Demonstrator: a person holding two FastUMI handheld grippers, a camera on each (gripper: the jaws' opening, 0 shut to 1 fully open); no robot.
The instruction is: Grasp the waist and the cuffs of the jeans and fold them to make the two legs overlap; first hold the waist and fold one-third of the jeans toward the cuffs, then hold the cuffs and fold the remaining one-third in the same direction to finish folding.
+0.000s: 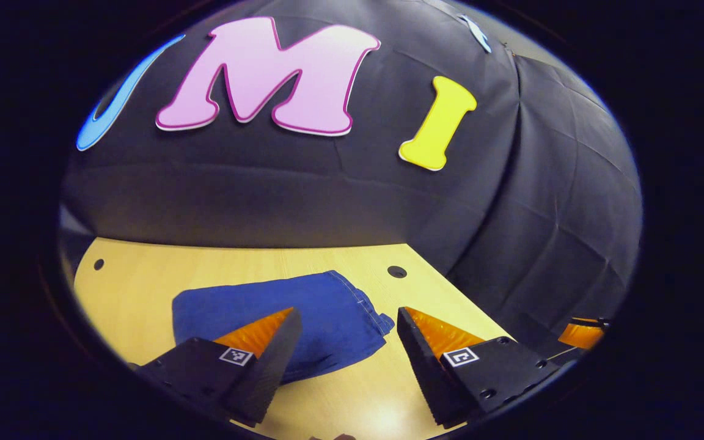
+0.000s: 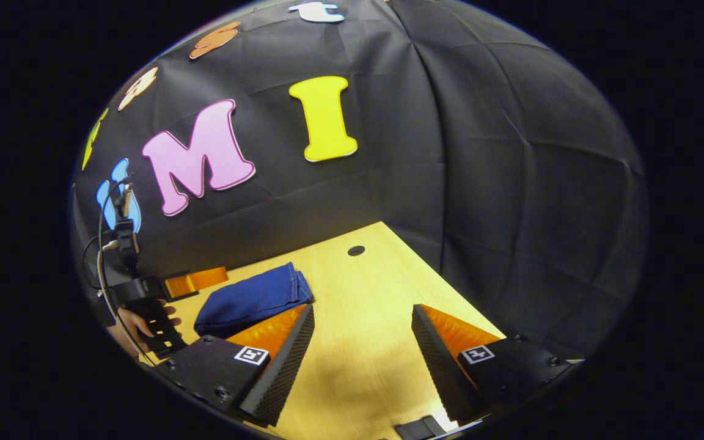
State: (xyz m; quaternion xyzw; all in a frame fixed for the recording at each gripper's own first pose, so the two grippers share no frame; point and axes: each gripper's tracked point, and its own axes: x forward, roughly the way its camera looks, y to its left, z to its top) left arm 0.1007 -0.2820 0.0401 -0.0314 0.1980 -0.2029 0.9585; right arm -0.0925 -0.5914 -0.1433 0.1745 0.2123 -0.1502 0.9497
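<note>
The blue jeans (image 1: 327, 305) lie folded into a compact bundle on the wooden table (image 1: 144, 287). In the left gripper view my left gripper (image 1: 347, 315) hangs open above the bundle's right end, holding nothing, with one finger over the cloth and the other over bare wood. The right gripper view has the jeans (image 2: 254, 296) ahead and to the left. My right gripper (image 2: 364, 311) is open over bare table (image 2: 358, 354), to the right of the bundle. A hand (image 2: 138, 324) holds the left gripper (image 2: 217, 276) beside the jeans' far left side.
The black cloth wall (image 1: 327, 201) rises just behind the table and wraps round its right side. Round holes (image 1: 396, 271) (image 2: 356, 250) sit in the tabletop near the back edge. The right gripper (image 1: 572, 333) peeks in at the far right of the left gripper view.
</note>
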